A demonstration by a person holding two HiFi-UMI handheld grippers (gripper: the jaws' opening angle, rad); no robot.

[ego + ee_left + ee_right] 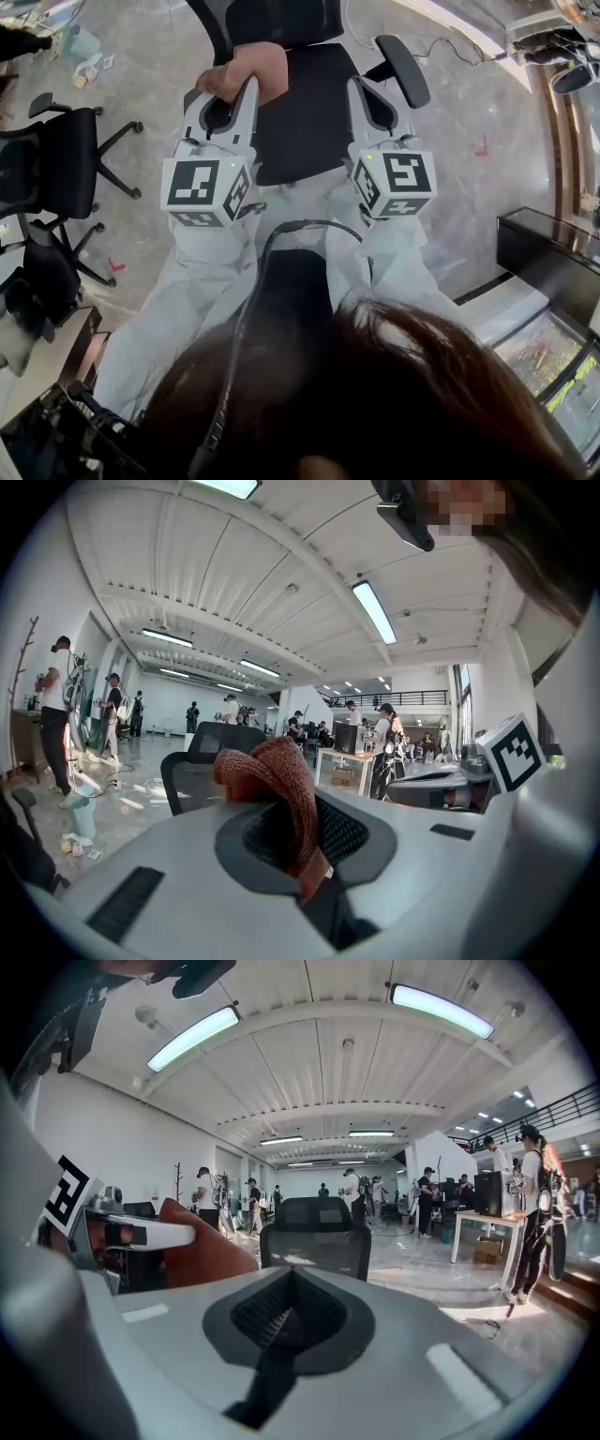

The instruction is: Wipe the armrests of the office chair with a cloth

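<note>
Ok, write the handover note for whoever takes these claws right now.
Left claw: shut on the rust-orange knitted cloth, held at the left side of the black office chair; its left armrest is hidden under them.
Right claw: shut, empty, over the seat's right edge.
Black padded right armrest: bare, cloth nowhere near it.
Done: no wiping can be confirmed.
Left: wipe both armrests.

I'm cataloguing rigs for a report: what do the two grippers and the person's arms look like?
The left gripper and right gripper are white shells with dark ribbed pads. Each carries a cube of black-and-white square markers. A black cable runs back between them. Sleeves are white.
</note>
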